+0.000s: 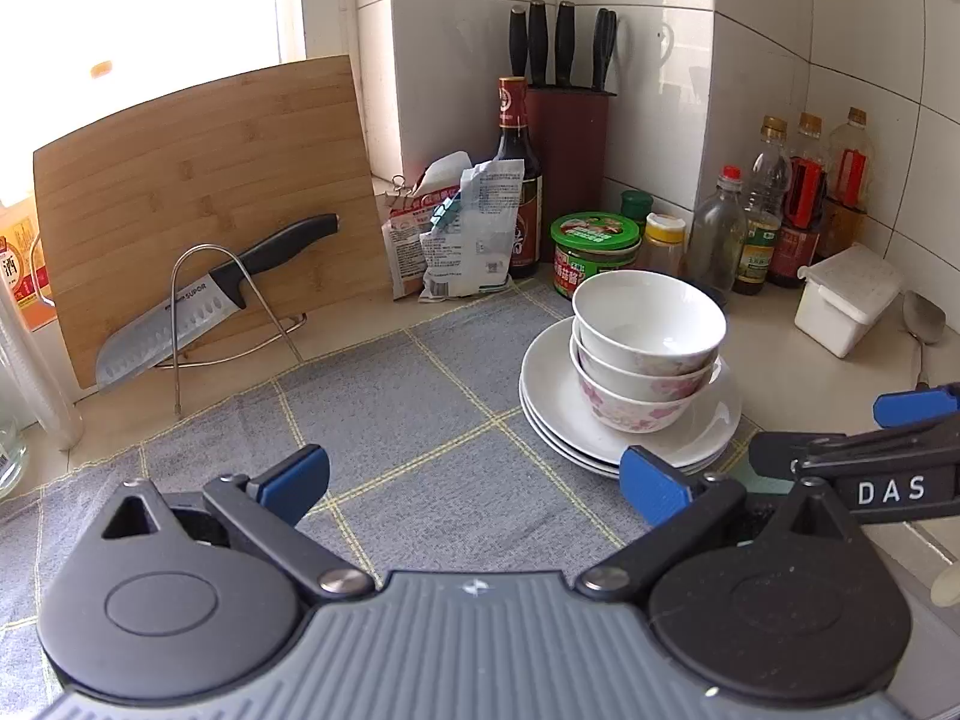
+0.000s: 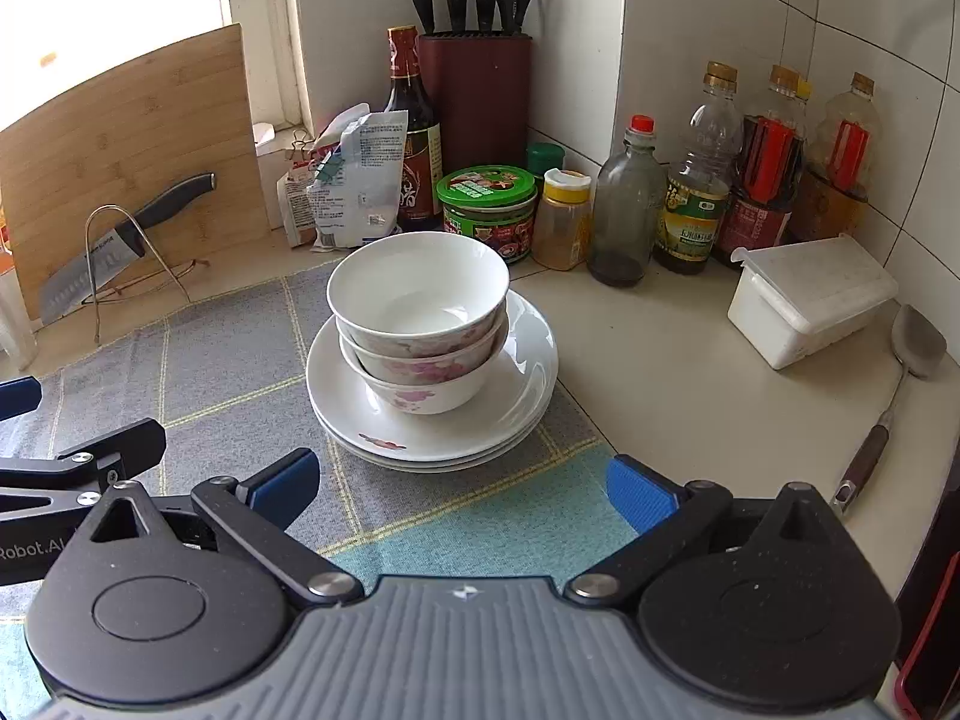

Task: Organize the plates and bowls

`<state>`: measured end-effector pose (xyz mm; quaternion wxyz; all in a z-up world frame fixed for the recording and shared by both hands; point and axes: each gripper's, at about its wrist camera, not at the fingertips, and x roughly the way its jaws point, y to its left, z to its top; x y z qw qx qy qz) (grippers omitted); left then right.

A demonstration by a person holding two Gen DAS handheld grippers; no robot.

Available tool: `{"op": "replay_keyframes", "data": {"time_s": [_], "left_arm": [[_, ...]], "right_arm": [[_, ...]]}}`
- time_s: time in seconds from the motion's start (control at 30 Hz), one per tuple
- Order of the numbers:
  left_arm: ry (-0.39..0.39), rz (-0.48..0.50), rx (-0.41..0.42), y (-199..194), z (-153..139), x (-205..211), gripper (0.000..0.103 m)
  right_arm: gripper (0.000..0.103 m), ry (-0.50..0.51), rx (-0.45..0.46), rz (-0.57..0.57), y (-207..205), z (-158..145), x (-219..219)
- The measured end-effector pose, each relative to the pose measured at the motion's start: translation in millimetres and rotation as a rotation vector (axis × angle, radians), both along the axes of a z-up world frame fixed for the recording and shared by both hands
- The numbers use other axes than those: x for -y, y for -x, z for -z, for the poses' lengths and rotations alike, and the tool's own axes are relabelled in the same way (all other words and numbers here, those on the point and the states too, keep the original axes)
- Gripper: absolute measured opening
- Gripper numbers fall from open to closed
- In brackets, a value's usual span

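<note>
We see three nested bowls on stacked white plates at frame centre, on the grey checked cloth covering the counter. Left gripper and right gripper both wide open, empty, near the stack

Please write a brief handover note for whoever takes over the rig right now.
Left gripper: open, empty, hovering over the grey checked cloth.
Right gripper: open, empty, facing the dishes.
Dishes: three bowls nested, standing on a stack of white plates at the cloth's right edge.
Done: everything visible appears already stacked.
Left: nothing obvious; perhaps move the stack, whose destination isn't visible.
</note>
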<state>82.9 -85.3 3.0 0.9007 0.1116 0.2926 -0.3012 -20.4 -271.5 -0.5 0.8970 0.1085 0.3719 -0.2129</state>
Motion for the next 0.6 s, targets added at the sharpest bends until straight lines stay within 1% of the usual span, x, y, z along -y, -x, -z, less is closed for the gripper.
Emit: {"op": "replay_keyframes", "data": {"time_s": [0.6], "left_arm": [[0.013, -0.013, 0.011, 4.2, -9.4, 2.1, 0.102]], "right_arm": [[0.103, 0.025, 0.017, 0.004, 3.1, -9.2, -1.3]]}}
